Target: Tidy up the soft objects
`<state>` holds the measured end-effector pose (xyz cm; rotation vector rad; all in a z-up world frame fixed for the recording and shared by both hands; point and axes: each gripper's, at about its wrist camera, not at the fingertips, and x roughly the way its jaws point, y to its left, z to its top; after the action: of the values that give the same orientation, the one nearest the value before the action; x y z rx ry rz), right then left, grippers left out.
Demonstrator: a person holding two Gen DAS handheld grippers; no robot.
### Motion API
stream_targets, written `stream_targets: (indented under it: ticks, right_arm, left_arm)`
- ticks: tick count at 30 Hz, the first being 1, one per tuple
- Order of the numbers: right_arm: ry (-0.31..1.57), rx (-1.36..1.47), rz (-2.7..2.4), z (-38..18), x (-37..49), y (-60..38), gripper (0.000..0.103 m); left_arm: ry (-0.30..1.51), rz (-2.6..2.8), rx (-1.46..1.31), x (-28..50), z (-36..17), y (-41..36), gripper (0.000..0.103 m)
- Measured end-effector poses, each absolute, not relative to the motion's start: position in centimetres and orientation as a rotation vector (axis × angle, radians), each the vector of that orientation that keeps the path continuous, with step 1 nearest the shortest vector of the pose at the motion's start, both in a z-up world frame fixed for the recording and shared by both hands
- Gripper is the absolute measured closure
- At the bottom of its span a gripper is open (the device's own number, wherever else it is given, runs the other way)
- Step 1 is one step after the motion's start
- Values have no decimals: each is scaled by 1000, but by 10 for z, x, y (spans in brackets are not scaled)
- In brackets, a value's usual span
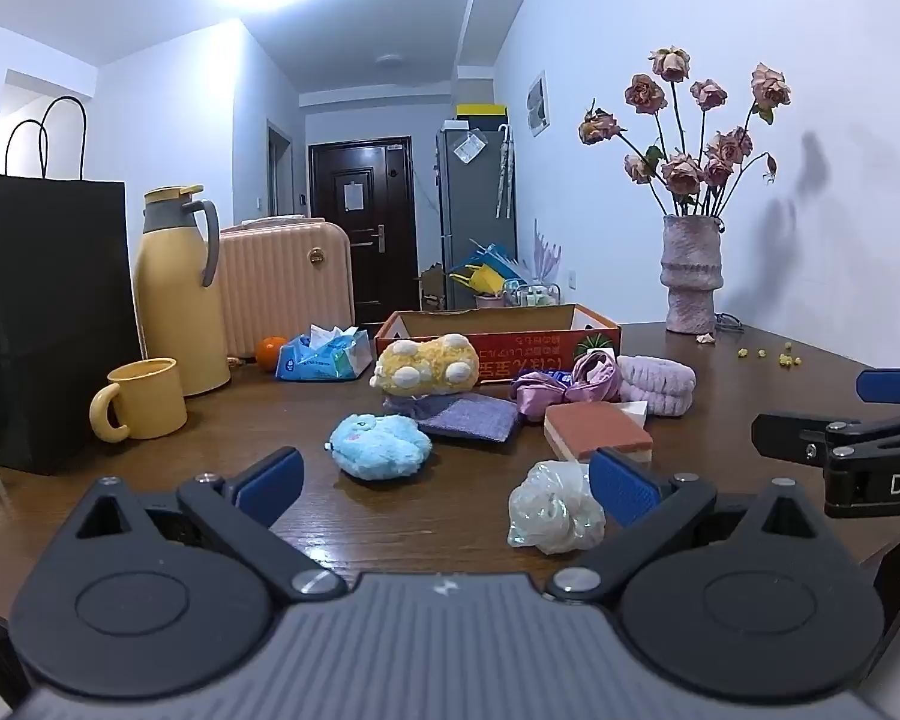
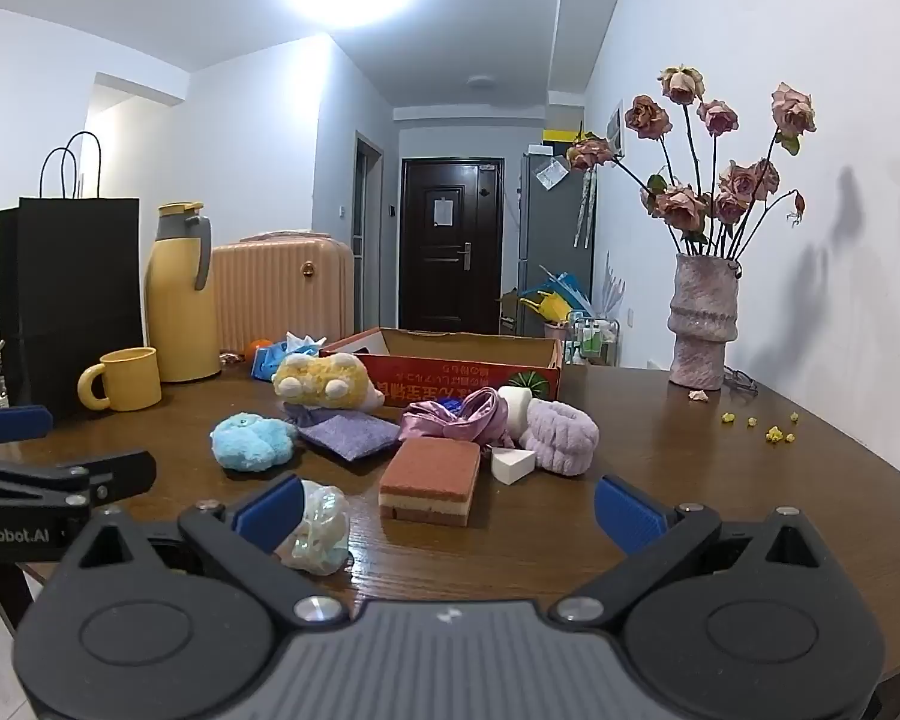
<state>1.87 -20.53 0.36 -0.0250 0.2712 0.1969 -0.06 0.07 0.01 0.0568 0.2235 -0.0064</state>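
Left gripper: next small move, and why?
Probably ease the left gripper forward and slightly right to straddle the white mesh pouf. It is open and empty, and the pouf is the nearest loose item, lying by its right finger; the cardboard box sits behind.

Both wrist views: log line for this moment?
left gripper: open, empty | right gripper: open, empty | soft items loose on table | cardboard box: behind pile
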Motion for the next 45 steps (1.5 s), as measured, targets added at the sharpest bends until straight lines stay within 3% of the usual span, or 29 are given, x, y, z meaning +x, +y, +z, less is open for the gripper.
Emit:
stream_targets:
  ticks: [45]
  right_arm:
    - [285,-24,201,0,19,-200,0]
  left_arm:
    - [248,-7,60,-3,-1,5,0]
